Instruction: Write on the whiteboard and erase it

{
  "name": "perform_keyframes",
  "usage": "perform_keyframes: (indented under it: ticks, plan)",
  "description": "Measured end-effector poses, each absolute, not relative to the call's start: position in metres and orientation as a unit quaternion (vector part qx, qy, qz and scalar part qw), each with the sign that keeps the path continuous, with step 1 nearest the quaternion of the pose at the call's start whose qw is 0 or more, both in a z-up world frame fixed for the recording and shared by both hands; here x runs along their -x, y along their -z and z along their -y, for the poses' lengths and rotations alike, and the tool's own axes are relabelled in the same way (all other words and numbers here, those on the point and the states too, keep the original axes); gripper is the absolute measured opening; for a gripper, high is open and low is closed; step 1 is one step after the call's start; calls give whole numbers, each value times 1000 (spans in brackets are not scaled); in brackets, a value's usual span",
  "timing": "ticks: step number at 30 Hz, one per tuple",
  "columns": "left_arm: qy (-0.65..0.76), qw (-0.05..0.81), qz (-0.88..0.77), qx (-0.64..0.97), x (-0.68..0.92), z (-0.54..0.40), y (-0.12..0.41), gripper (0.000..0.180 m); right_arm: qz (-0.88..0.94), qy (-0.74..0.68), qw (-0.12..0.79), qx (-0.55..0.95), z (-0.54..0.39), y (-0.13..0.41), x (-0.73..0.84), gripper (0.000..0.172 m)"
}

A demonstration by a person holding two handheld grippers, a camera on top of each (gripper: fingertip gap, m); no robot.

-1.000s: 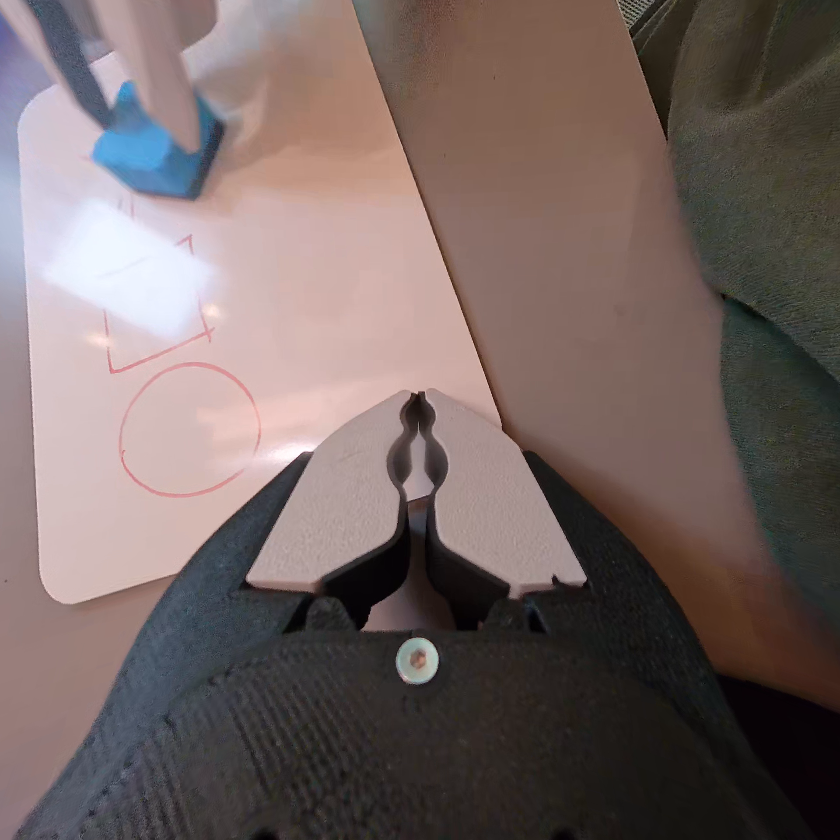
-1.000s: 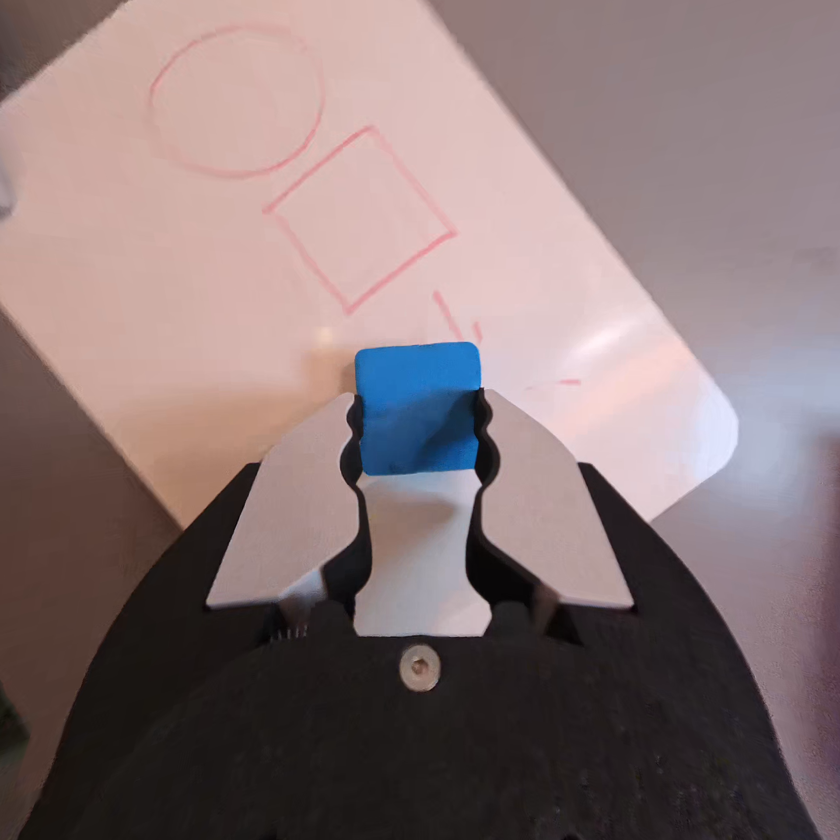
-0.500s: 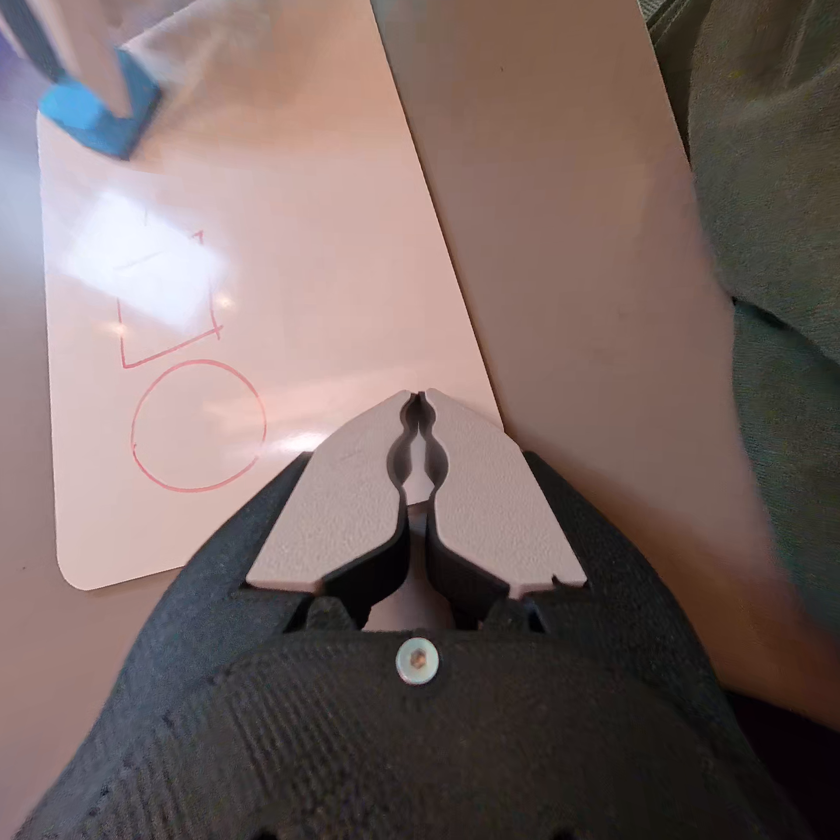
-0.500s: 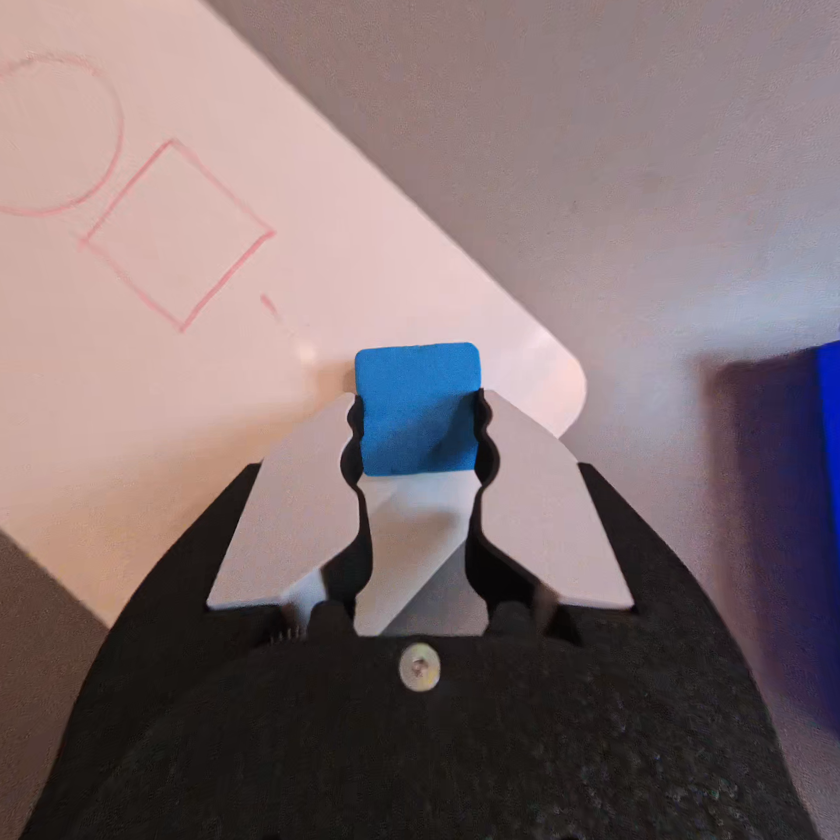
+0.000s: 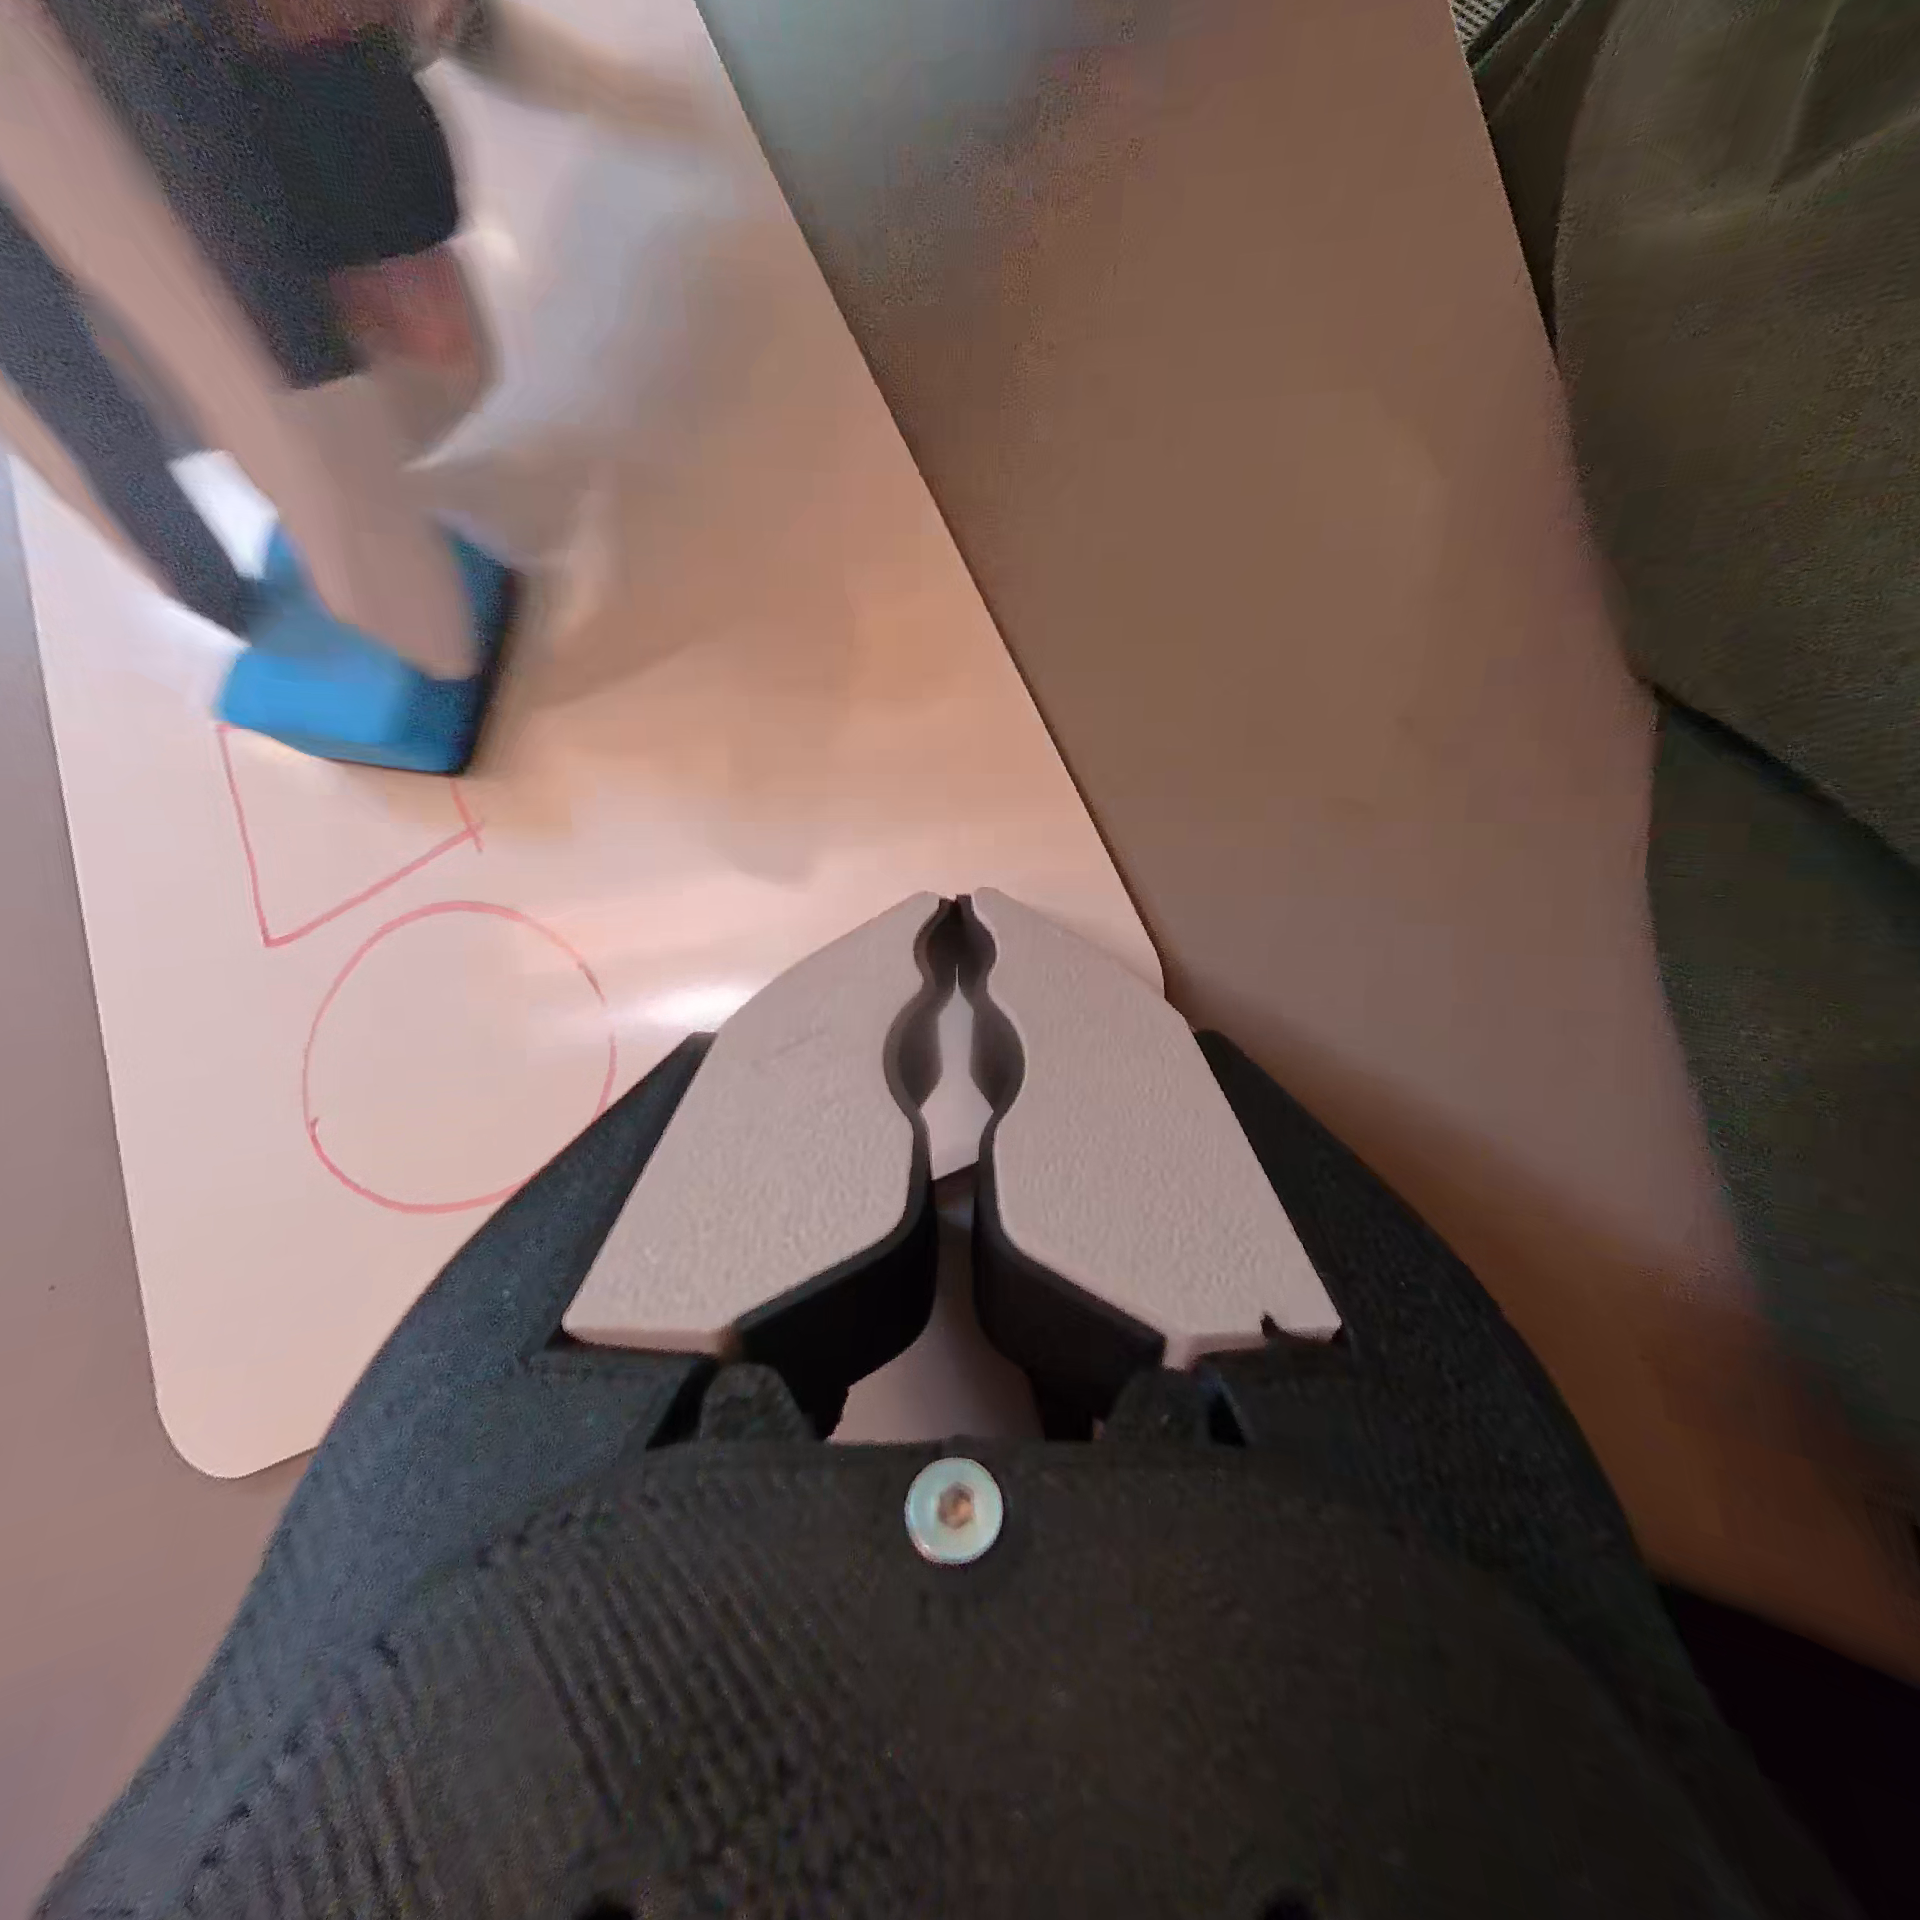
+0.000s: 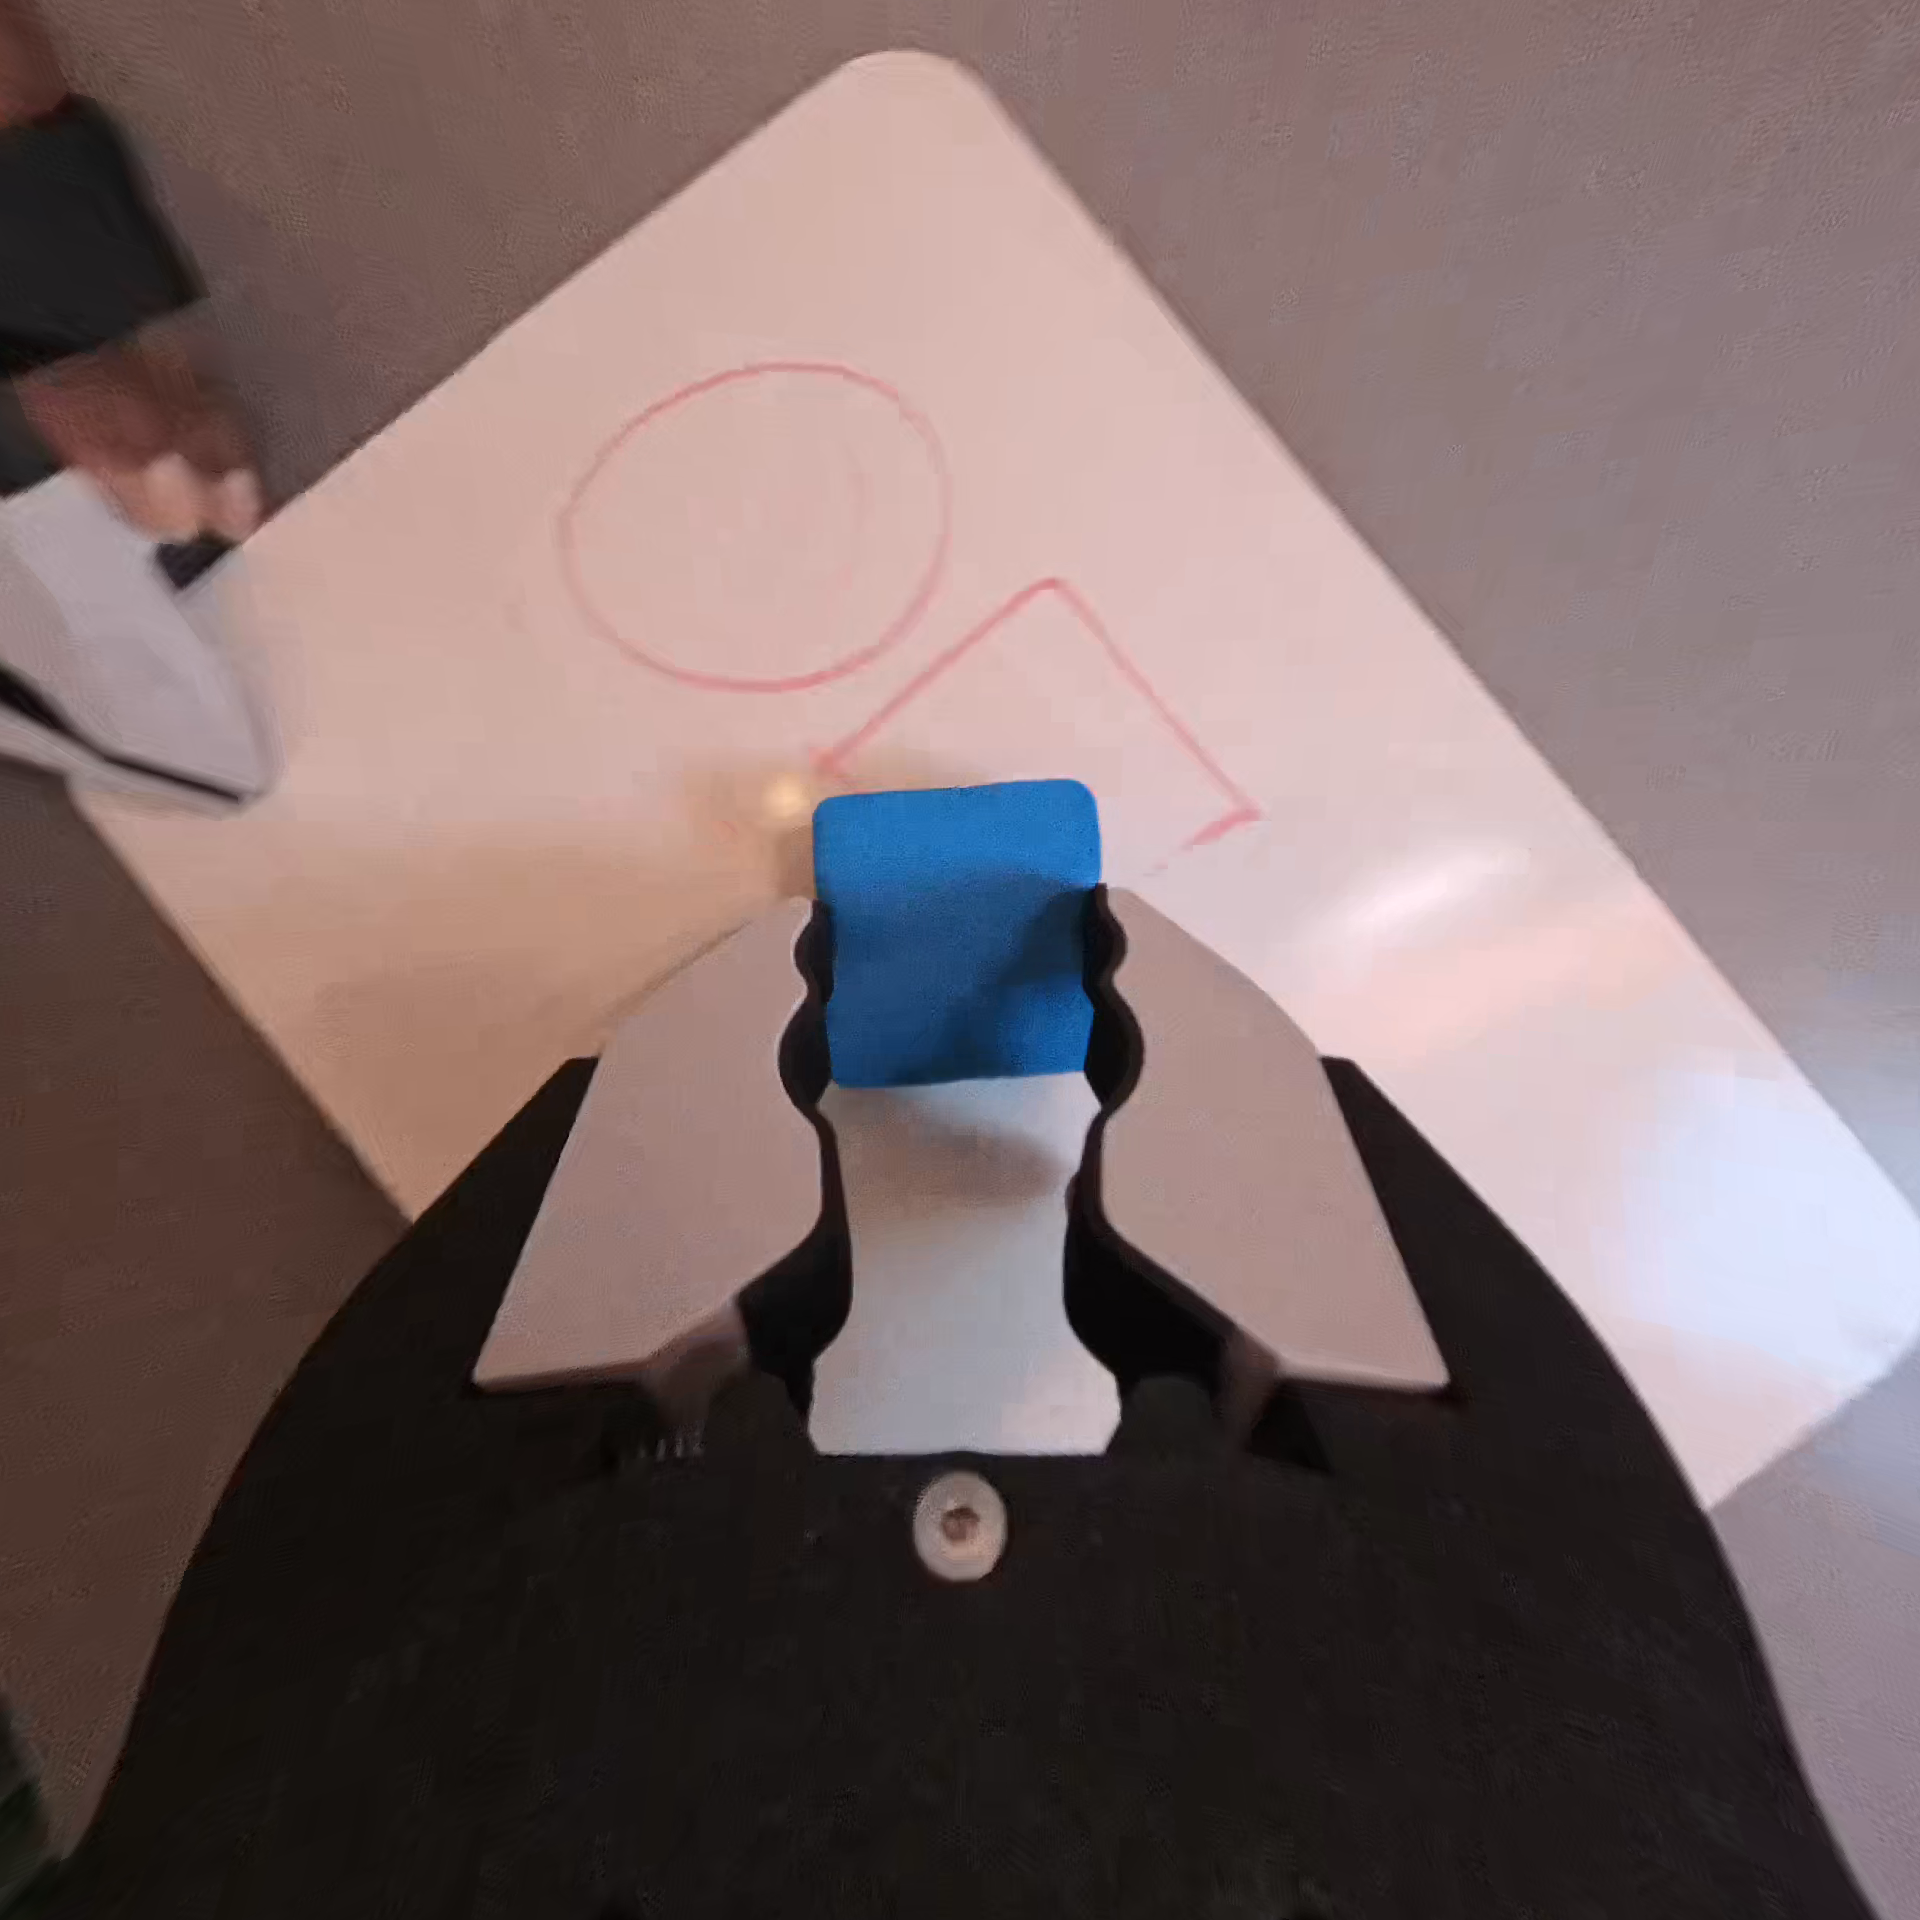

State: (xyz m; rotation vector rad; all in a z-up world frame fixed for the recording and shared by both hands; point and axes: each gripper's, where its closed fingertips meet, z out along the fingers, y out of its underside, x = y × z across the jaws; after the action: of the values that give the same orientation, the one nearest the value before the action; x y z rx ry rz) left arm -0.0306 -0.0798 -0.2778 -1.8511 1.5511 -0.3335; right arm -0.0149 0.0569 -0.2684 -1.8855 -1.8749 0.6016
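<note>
A white whiteboard (image 5: 727, 644) lies flat on the table, and it also shows in the right wrist view (image 6: 436, 831). It bears a red circle (image 6: 758, 525) and a red square (image 6: 1122, 686) with part of its outline wiped away. My right gripper (image 6: 954, 935) is shut on a blue eraser (image 6: 954, 930) and presses it on the board over the square. In the left wrist view the eraser (image 5: 353, 691) sits at the square's far side. My left gripper (image 5: 956, 914) is shut with nothing between its fingers, and rests at the board's near right edge.
The board lies on a grey-brown table (image 5: 1299, 520). A person's green sleeve (image 5: 1745, 520) is at the right of the left wrist view. My left gripper's pale fingers (image 6: 125, 675) and a hand (image 6: 135, 436) show at the board's left edge in the right wrist view.
The right gripper has swept the eraser from the board's far corner back over the square. The last marks beyond the square are gone and part of the square is wiped. The left gripper stays shut.
</note>
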Motion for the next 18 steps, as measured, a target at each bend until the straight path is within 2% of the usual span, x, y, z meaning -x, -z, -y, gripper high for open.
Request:
perform_keyframes:
  ticks: [3, 5, 7, 12, 14, 16, 18]
  plan:
    - [132, 343, -599, 711, 31, 80, 278, 1, 694, -211, 166, 669, -41, 268, -14, 47]
    - [129, 343, -600, 711, 31, 79, 278, 1, 649, -173, 191, 716, -99, 268, -18, 47]
    - [127, 344, -600, 711, 30, 80, 278, 1, 621, -194, 211, 729, -119, 269, 13, 47]
    - [133, 337, -602, 711, 32, 83, 278, 1, 732, -217, 168, 623, -18, 269, 30, 47]
    - [133, 335, -603, 712, 32, 82, 278, 1, 703, -186, 153, 670, -55, 268, 3, 47]
    - [127, 336, -606, 710, 32, 83, 278, 1, 649, -161, 175, 723, -112, 269, 2, 47]
    - [129, 335, -604, 711, 32, 83, 279, 1, 644, -168, 203, 718, -118, 269, 32, 47]
